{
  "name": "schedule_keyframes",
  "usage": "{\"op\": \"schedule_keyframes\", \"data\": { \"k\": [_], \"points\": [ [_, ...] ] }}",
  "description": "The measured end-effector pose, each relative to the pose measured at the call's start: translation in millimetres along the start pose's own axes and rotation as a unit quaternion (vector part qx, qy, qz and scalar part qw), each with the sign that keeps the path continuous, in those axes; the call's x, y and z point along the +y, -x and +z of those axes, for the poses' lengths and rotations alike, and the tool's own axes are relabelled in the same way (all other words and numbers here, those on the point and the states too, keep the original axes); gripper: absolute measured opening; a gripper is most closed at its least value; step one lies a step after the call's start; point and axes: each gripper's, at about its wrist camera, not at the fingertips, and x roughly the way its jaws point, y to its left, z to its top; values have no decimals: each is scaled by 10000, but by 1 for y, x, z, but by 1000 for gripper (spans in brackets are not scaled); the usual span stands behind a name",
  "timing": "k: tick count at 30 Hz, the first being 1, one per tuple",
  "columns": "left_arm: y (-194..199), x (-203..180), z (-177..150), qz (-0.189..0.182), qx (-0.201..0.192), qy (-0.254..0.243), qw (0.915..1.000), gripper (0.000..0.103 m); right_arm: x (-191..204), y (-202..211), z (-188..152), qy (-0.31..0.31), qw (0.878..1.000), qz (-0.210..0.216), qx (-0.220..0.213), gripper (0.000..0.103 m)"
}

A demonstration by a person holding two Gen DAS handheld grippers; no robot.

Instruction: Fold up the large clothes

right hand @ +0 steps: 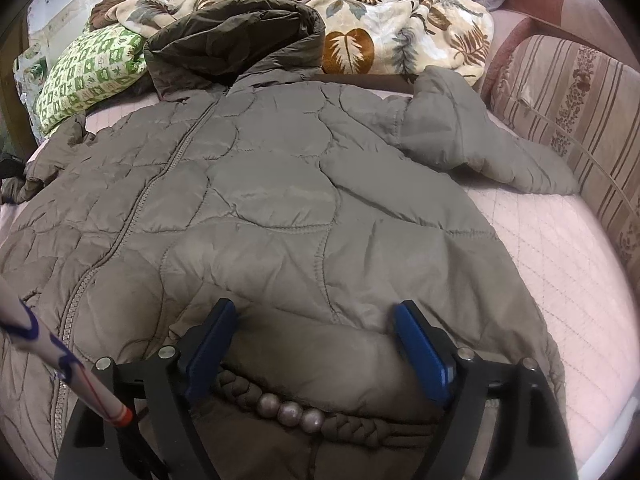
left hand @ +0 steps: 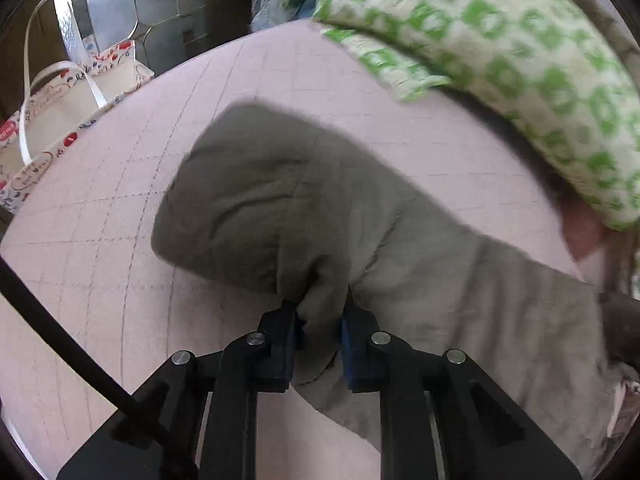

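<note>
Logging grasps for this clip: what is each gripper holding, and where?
Left gripper pinches the jacket sleeve near its cuff end. Right gripper is open, holding nothing.

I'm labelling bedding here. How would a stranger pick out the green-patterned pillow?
On the pink bed, look past the grey-brown quilted jacket to the side by its hood. The pillow lies there: green-and-cream checks, unlike the leaf-print blanket beside it.

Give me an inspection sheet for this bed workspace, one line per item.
Surface: pink quilted bedspread.
Job's things: grey quilted jacket spread flat, zipper up, hood at far end.
Clutter: green patterned pillow, leaf-print blanket.
Grippers: left gripper shut on jacket sleeve; right gripper open over the hem.
Cables: black cable by left gripper.
Surroundings: striped sofa back, printed gift bag.
</note>
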Motion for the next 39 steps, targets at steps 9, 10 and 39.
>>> {"op": "schedule_keyframes", "data": {
  "k": [9, 10, 39],
  "points": [
    [155, -107, -58, -1477, -783, -1296, 9774, 15, -2, 23, 1, -16, 9993, -76, -363, 79],
    [174, -123, -73, -1695, -842, -1515, 9702, 15, -3, 28, 2, -36, 9990, -65, -446, 79],
    [226, -101, -301, -1071, -1430, -2927, 9394, 72, -63, 48, 10, -1543, 9840, 861, -248, 80]
  ]
}}
